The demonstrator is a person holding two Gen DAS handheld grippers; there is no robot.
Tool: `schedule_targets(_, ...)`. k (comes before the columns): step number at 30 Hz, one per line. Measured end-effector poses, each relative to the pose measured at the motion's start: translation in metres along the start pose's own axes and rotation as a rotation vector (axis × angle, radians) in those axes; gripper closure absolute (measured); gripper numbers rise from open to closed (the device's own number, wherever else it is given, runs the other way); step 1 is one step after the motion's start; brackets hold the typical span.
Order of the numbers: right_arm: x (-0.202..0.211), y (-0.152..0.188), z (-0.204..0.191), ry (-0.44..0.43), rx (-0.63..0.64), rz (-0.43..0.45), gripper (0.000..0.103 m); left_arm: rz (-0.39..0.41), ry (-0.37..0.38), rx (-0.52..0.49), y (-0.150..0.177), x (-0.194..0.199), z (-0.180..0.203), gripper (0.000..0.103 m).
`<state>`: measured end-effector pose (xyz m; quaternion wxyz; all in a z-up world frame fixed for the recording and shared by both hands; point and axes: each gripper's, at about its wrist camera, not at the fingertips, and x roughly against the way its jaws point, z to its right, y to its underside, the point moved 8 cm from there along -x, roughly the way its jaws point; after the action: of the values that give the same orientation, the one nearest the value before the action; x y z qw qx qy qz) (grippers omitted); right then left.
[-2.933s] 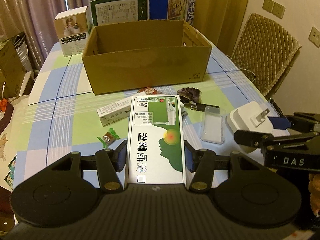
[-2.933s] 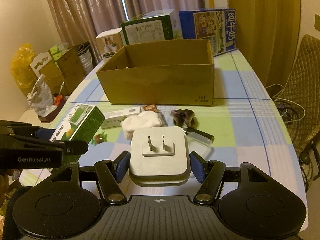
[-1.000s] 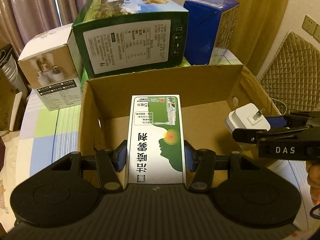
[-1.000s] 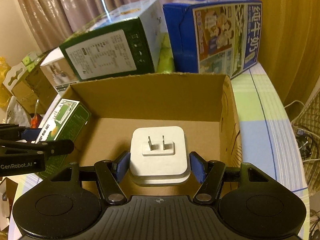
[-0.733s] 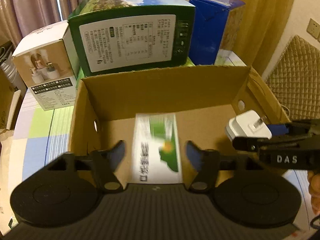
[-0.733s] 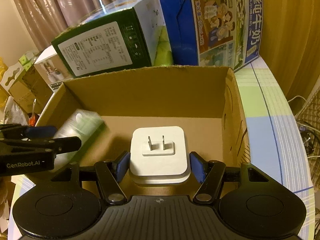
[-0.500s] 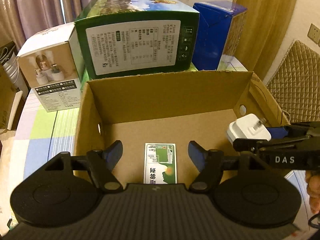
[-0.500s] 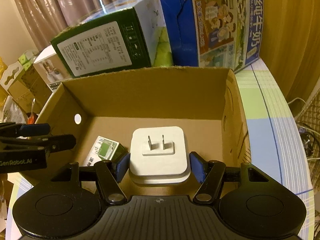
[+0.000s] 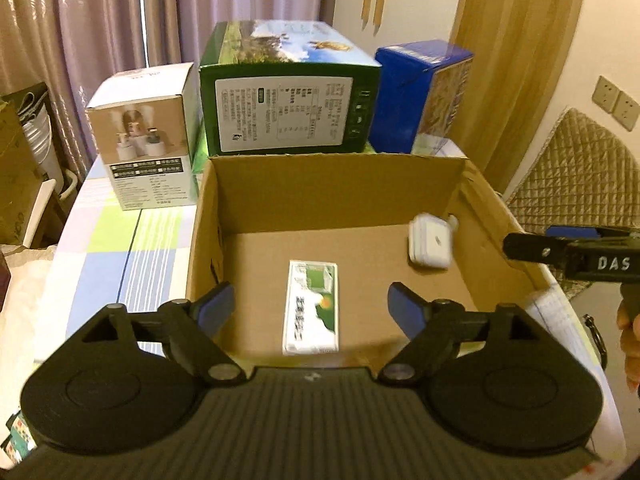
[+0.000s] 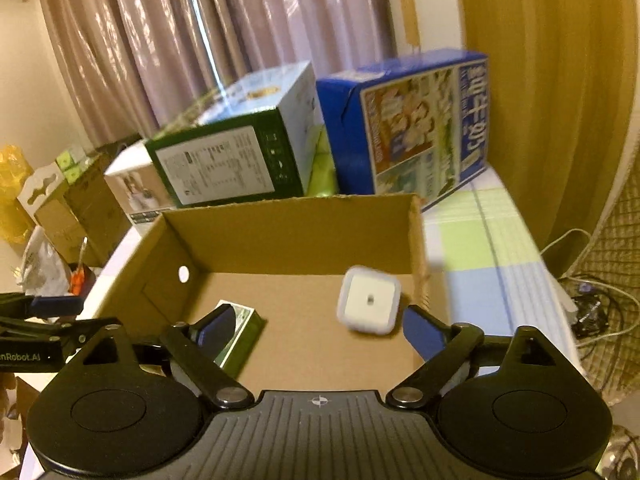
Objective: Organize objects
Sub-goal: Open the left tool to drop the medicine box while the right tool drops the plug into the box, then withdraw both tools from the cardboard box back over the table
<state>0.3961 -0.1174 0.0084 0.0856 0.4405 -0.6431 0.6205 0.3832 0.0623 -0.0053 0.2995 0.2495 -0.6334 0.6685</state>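
Note:
An open cardboard box (image 9: 340, 180) (image 10: 288, 216) stands on the checked tablecloth. A green and white medicine carton (image 9: 311, 307) (image 10: 236, 334) lies flat on the box floor. The white plug adapter (image 9: 429, 245) (image 10: 369, 299) is blurred, free of any fingers, near the box's right wall. My left gripper (image 9: 310, 308) hovers open above the box's near edge, over the carton. My right gripper (image 10: 316, 328) is open too, above the box, the adapter just beyond its right finger. In the left wrist view the right gripper (image 9: 560, 248) reaches in from the right.
Behind the cardboard box stand a large green carton (image 9: 288, 92) (image 10: 236, 160), a blue milk carton (image 9: 420, 96) (image 10: 408, 128) and a small white product box (image 9: 144, 132). A quilted chair (image 9: 580, 172) and cables (image 10: 592, 300) are at the right. Curtains hang behind.
The left gripper opened and the medicine carton dropped onto the box floor. The right gripper has just opened and the plug adapter has left its fingers, falling into the box.

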Motion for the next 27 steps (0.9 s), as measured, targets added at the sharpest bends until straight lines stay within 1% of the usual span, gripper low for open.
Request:
schedule_targets(2, 0.024, 0.009, -0.002, 0.004, -0.004, 0.019, 0.013, 0.016, -0.005, -0.004, 0.011, 0.020, 0.006, 0.019)
schedule_targets(5, 0.056, 0.029, -0.005, 0.009, -0.009, 0.032, 0.011, 0.031, -0.001, 0.016, 0.028, 0.048, 0.014, 0.015)
schedule_targets(11, 0.111, 0.083, -0.020, -0.003, -0.007, 0.013, 0.007, 0.027, -0.007, 0.009, 0.071, 0.098, 0.036, 0.008)
schedule_targets(15, 0.143, 0.117, -0.028, -0.003, 0.004, 0.010, 0.003, 0.036, -0.008, 0.053, 0.101, 0.128, 0.042, 0.004)
schedule_targets(18, 0.162, 0.141, -0.029, 0.001, -0.013, 0.004, 0.002, 0.047, -0.030, 0.066, 0.121, 0.147, 0.045, 0.002)
schedule_targets(21, 0.178, 0.161, -0.029, 0.008, -0.021, 0.001, 0.002, 0.045, -0.038, 0.080, 0.144, 0.162, 0.050, 0.002)
schedule_targets(27, 0.202, 0.195, -0.033, 0.027, 0.015, -0.006, 0.002, 0.041, -0.060, 0.125, 0.186, 0.186, 0.051, 0.001)
